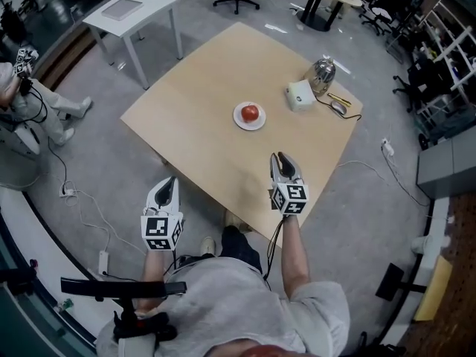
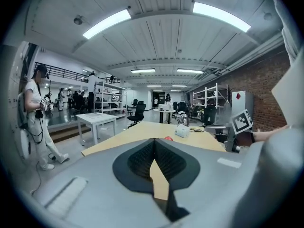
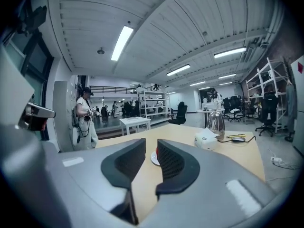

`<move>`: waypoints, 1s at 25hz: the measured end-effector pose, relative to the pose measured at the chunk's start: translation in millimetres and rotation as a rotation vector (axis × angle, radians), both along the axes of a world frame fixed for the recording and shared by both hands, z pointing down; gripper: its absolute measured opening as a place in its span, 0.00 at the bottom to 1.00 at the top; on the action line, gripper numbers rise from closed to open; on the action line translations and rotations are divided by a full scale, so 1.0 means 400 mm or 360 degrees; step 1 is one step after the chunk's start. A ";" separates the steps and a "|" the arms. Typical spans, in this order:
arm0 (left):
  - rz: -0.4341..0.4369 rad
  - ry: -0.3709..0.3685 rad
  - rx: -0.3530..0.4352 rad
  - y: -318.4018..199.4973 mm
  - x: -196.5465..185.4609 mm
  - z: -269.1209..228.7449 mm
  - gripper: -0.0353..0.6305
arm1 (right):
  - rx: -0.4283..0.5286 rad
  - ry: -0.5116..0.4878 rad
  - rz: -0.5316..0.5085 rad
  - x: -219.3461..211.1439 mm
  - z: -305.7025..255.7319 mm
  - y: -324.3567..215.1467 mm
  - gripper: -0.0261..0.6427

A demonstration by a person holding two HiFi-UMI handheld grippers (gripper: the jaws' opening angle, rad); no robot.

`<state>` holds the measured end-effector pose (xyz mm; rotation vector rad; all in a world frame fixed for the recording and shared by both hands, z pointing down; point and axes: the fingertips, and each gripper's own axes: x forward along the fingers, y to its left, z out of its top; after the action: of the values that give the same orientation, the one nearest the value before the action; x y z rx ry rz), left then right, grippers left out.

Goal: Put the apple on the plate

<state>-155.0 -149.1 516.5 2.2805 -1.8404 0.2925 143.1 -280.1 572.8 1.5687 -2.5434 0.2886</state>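
Note:
A red apple (image 1: 251, 113) lies on a small white plate (image 1: 238, 119) in the middle of the tan table (image 1: 193, 103). Both grippers hang back at the table's near edge, well short of the plate. My left gripper (image 1: 172, 181) is off the table's near left side, its jaws closed tip to tip with nothing in them (image 2: 154, 140). My right gripper (image 1: 279, 157) is over the near edge, pointing at the plate, with a narrow empty gap between its jaws (image 3: 151, 144). In the right gripper view the apple (image 3: 156, 151) and plate (image 3: 154, 159) peek through that gap.
A white box (image 1: 300, 94), a shiny metal kettle (image 1: 323, 75) and a mouse with a cable (image 1: 338, 106) sit at the table's far right corner. A small white table (image 1: 130, 10) stands beyond. A person (image 1: 22, 103) stands at the far left.

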 end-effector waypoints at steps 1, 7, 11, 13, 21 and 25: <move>0.0009 0.0000 0.0008 0.000 0.002 -0.005 0.08 | 0.0005 -0.0002 0.0010 0.002 -0.005 0.012 0.16; 0.0077 0.0000 0.0065 0.014 0.036 -0.040 0.08 | 0.0019 -0.0036 0.0067 0.013 -0.029 0.103 0.14; 0.0119 -0.0011 0.0093 0.034 0.051 -0.059 0.08 | 0.0040 -0.0061 0.0103 0.020 -0.052 0.164 0.12; 0.0133 -0.0008 0.0099 0.033 0.054 -0.054 0.08 | 0.0056 -0.0067 0.0120 0.025 -0.057 0.181 0.11; 0.0185 -0.0012 0.0116 0.074 0.061 -0.061 0.08 | 0.0105 -0.0079 0.0161 0.034 -0.099 0.276 0.10; 0.0214 -0.0021 0.0132 0.077 0.067 -0.058 0.08 | 0.0123 -0.0078 0.0177 0.036 -0.104 0.313 0.09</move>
<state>-128.0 -118.5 493.4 2.4690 -1.7392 0.2562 157.5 -154.9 531.1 1.7558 -2.5367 0.2467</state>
